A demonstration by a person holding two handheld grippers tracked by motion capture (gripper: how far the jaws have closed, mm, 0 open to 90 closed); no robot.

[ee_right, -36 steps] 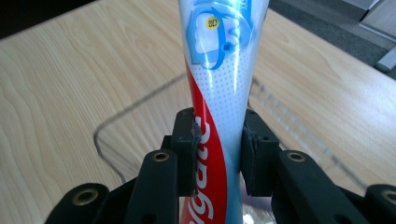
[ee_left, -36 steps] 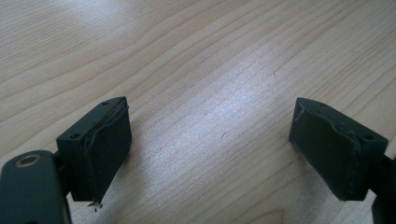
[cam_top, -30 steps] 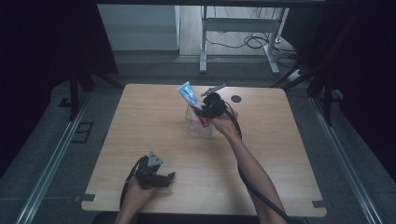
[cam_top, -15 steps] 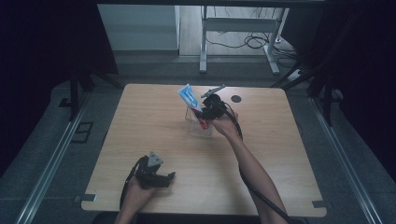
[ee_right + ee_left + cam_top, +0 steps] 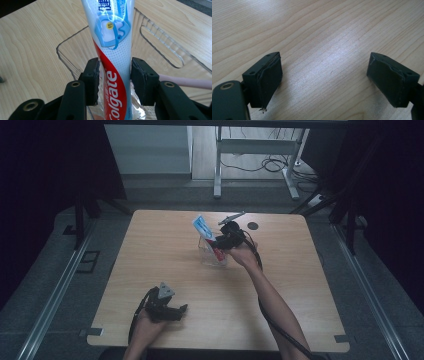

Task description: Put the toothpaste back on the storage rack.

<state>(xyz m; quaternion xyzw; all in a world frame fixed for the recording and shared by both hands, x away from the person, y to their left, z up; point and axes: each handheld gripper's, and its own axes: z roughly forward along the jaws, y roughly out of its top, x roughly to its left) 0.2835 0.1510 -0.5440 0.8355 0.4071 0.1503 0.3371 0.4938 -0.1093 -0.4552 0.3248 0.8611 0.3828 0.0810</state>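
Toothpaste tube stands upright in a clear plastic holder, which sits on the table toward the far edge, a little right of the middle. I see the tube's flat crimped end pointing up and leaning toward the far-left corner in the high view. A pink object lies across the holder on the right of the right gripper view; I cannot tell what it is.

My right hand-held gripper is at the holder with the tube between its jaws. The jaws have just been opening. In the right gripper view they stand narrowly apart, close on either side of the tube, and I see slim gaps at the pads, so I judge the tube released rather than clamped. The right hand holds this gripper just on the near side of the holder.

My left hand-held gripper rests low over the table near the near edge, left of the middle, well apart from the holder. Its jaws stand wide with bare wood between them. In the high view I see its grey plate on top.
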